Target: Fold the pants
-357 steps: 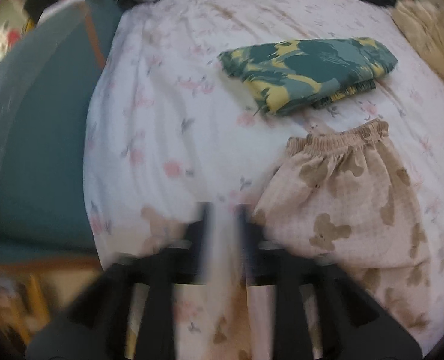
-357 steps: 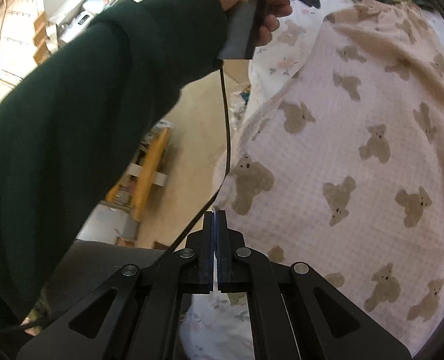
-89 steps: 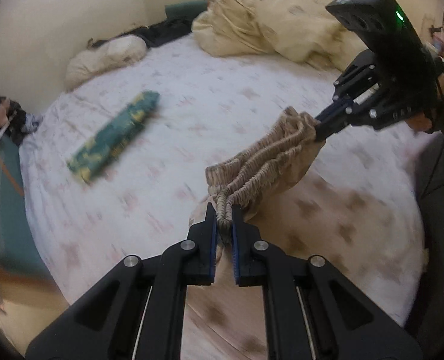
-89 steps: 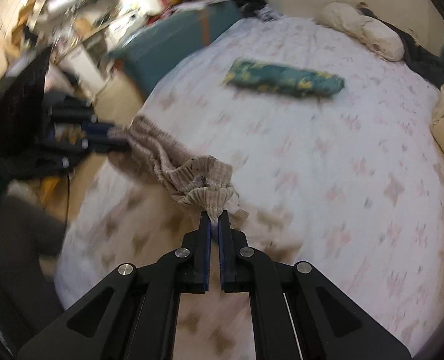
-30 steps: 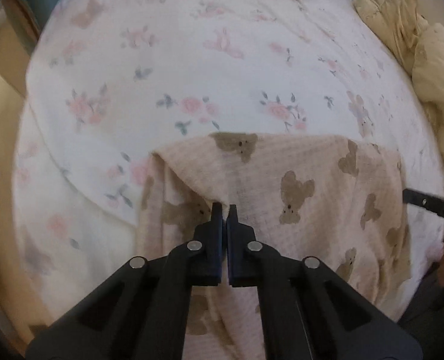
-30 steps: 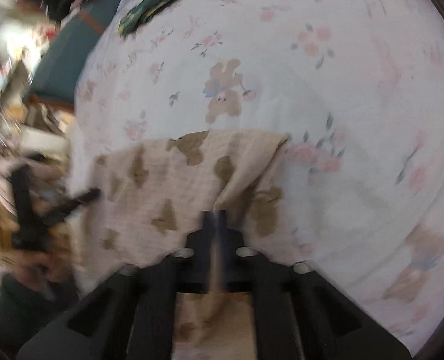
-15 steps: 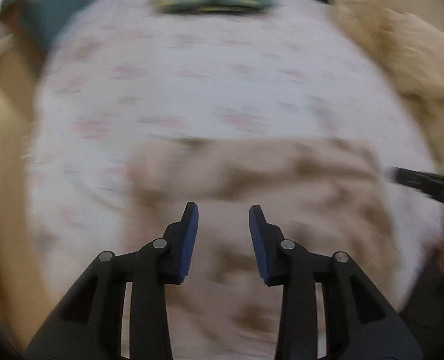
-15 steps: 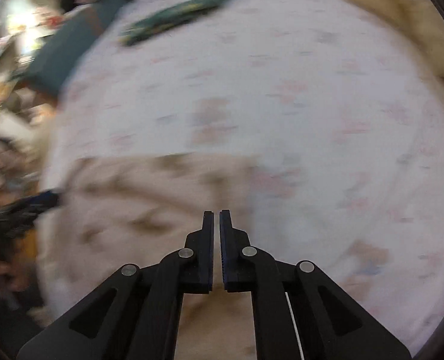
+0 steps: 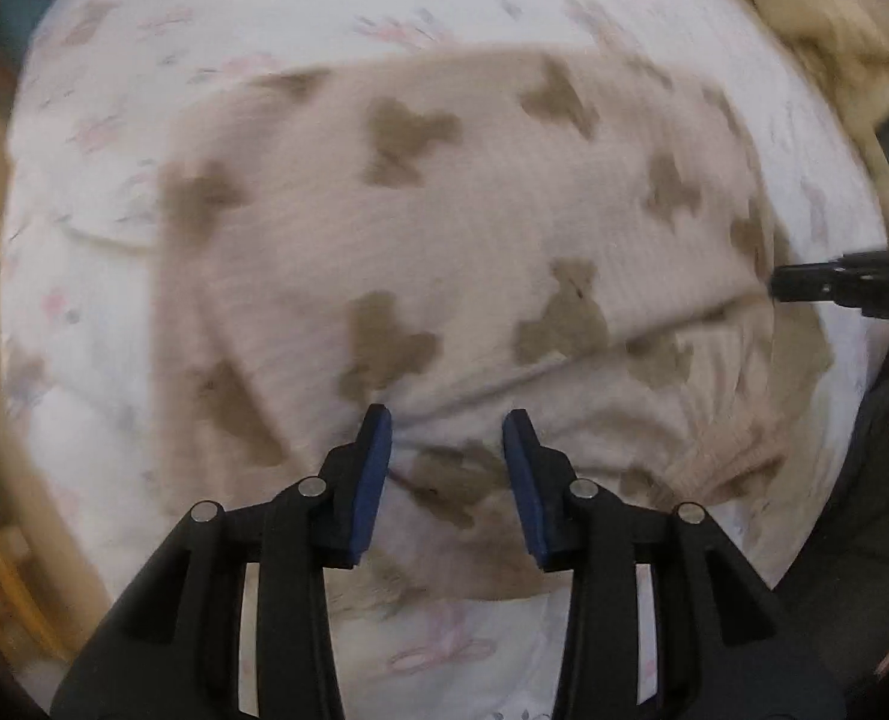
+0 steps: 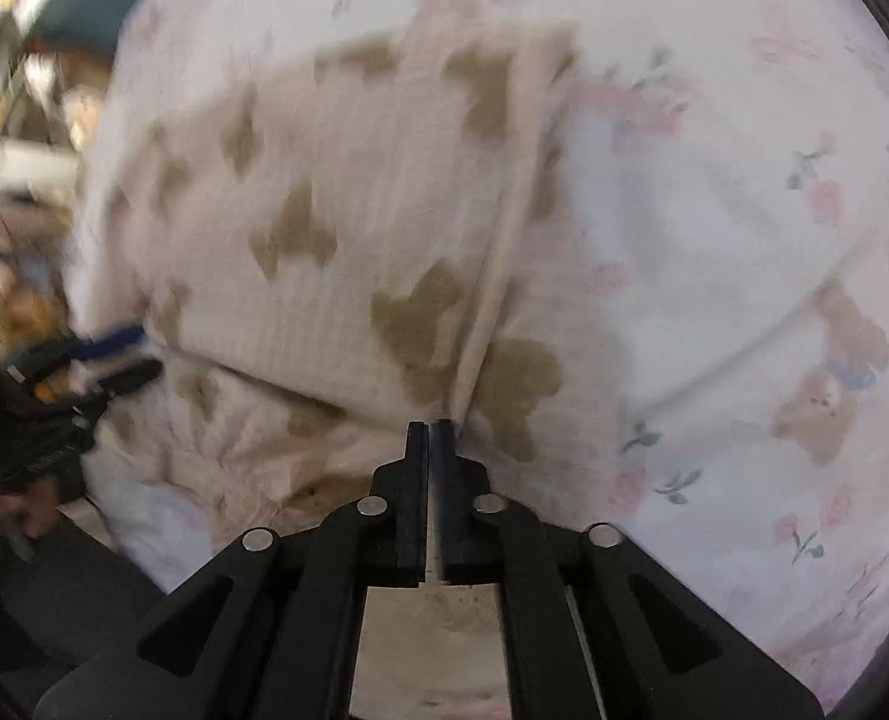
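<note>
Pink cloth with brown bears is what you are working on: the pants (image 9: 474,252) lie on the bed (image 9: 84,312), folded over once, with the top layer's edge running across near your grippers.

In your left view, going from left to right, you first see the flowery bed sheet, then the pants filling the middle. Your left gripper (image 9: 447,450) is just over the near part of the pants. Its blue fingers (image 9: 372,480) are spread wide apart and hold nothing; the fold line sits right by the tips. At the far right edge, your right gripper (image 9: 828,291) comes in from the side, with its tip at the right edge of the pants. Behind it lies a yellow blanket (image 9: 822,18).

In your right view, the left gripper (image 10: 84,360) is at the far left, blurry, beside the left edge of the pants (image 10: 336,240). In the middle, the right gripper (image 10: 432,429) has its fingers pressed together. The tips are at a ridge of the cloth, but you cannot tell if any cloth is caught between them. To the right is the bare sheet (image 10: 744,240) with pink flowers and a small bear picture.
</note>
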The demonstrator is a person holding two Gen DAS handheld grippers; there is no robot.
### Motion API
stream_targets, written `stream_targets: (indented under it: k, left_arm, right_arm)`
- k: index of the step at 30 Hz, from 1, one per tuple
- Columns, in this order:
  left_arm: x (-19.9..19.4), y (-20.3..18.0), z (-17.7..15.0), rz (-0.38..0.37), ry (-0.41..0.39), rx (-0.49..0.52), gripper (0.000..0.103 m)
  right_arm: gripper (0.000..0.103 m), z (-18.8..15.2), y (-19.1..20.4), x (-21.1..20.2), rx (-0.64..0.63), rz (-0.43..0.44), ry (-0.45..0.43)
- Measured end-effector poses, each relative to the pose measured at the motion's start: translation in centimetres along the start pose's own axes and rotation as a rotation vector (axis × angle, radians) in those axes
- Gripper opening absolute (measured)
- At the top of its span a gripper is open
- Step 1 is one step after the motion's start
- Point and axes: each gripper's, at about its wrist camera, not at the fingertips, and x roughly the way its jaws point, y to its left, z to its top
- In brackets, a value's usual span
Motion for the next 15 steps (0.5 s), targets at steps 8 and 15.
stream_targets:
  k: [8,15]
  left_arm:
    - [-6.7,8.7,6.1,0.115,-0.27,-0.182,0.081]
    - [-1.7,11.7,9.2,0.036,-0.193,-0.248,0.081]
  right_arm:
    - [0.079,4.4,-4.1,-5.8,0.151,0.175,-0.297]
    - [0.077,7.5,-5.9,-4.0,0.134,0.146,-0.285]
